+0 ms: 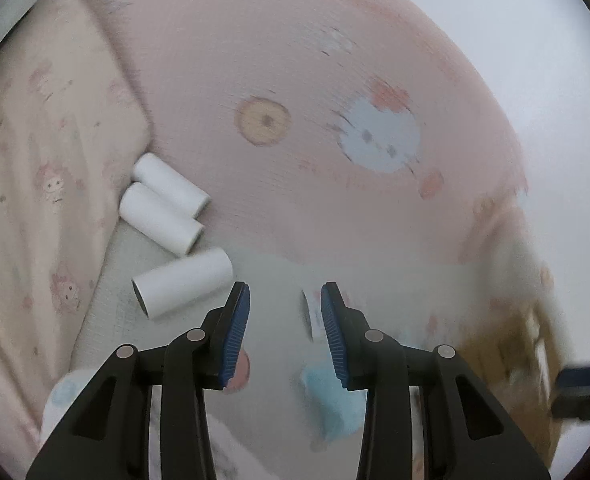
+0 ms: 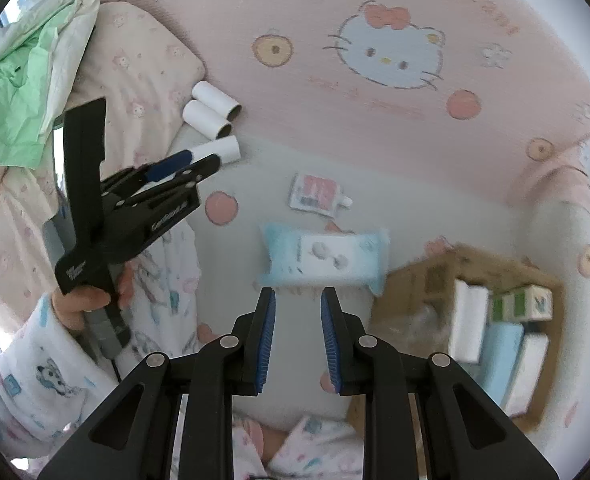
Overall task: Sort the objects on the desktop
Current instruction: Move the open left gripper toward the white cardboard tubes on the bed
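Observation:
Three white paper rolls lie on the bed sheet by a pink pillow: two side by side (image 1: 171, 190) (image 1: 161, 218) and a third (image 1: 183, 282) just left of my left gripper (image 1: 285, 298), which is open and empty. They also show in the right wrist view (image 2: 217, 98) (image 2: 207, 118) (image 2: 223, 148). My right gripper (image 2: 297, 300) is open and empty, hovering just in front of a blue wet-wipes pack (image 2: 323, 258). A small pink-and-white sachet (image 2: 319, 196) lies beyond the pack. The left gripper (image 2: 205, 164) appears in the right wrist view, held in a hand.
A cardboard box (image 2: 427, 276) at the right holds several white, blue and green packs. A pink Hello Kitty blanket (image 2: 391, 56) covers the back. A pink pillow (image 2: 151, 64) and green-white cloth (image 2: 23, 80) lie at the left.

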Available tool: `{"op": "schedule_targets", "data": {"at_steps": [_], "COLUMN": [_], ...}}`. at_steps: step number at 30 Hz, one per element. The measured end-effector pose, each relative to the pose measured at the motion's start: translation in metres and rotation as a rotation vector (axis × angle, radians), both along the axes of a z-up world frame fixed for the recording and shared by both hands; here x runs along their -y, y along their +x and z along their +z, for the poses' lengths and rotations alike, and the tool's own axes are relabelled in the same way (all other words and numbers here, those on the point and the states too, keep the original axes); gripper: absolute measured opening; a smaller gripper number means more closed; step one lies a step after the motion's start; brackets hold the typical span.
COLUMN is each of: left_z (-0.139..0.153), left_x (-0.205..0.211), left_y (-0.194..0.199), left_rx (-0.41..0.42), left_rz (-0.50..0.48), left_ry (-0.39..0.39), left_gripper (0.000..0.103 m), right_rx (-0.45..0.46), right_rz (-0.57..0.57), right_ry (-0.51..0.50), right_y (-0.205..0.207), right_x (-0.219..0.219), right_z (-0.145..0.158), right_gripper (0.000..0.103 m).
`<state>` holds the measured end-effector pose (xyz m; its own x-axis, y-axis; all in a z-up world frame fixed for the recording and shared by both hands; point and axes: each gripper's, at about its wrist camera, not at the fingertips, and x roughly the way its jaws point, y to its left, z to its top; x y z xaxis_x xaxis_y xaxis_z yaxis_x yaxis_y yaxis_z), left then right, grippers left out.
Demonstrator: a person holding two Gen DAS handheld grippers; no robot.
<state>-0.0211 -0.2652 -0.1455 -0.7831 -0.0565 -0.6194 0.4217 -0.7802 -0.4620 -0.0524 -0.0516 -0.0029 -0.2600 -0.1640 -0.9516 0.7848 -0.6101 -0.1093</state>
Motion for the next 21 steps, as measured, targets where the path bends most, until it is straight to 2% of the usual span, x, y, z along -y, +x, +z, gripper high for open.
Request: {"op": "schedule_targets", "data": {"at_steps": [3, 5, 9, 11, 12, 15, 18, 21], "left_z": [-0.005, -0.009, -0.026, -0.036, -0.044, -0.060, -0.065, -0.068], "left_x": [0.023, 0.037, 0.063, 0.071, 0.080, 0.092, 0.095, 0.096], "left_y": [-0.006, -0.007, 0.004, 0.009, 0.012, 0.020, 0.022, 0.019], "left_rx": [0.024, 0.047, 0.090, 0.119, 0.120, 0.115, 0.088, 0.107], "left_rz": [0.144, 0.216, 0.321, 0.353, 0.369, 0.385, 0.384, 0.392], "left_ry": [-0.017, 0.006, 0.135, 0.197, 0.258, 0.374, 0.419, 0.436], "left_gripper": [0.040, 0.040, 0.040, 0.040, 0.040, 0.043, 0.050, 0.052], "right_rx": [-0.007, -0.023, -0.003, 0.037, 0.050, 0.082, 0.074, 0.050], "right_rz": [0.003, 0.000, -0.002, 0.025, 0.028, 0.001, 0.021, 0.034], "right_ry": [-0.006, -0.012, -0.033, -0.075, -0.090, -0.177, -0.271, -0.320], "right_y": [-0.013, -0.025, -0.044, -0.054, -0.057, -0.071, -0.083, -0.091], "right_x": [0.018, 0.028, 0.048, 0.059, 0.064, 0.077, 0.093, 0.110], "right_z": [-0.013, -0.021, -0.038, -0.046, -0.050, -0.059, -0.066, -0.073], "right_gripper": [0.020, 0.020, 0.020, 0.020, 0.020, 0.020, 0.020, 0.020]}}
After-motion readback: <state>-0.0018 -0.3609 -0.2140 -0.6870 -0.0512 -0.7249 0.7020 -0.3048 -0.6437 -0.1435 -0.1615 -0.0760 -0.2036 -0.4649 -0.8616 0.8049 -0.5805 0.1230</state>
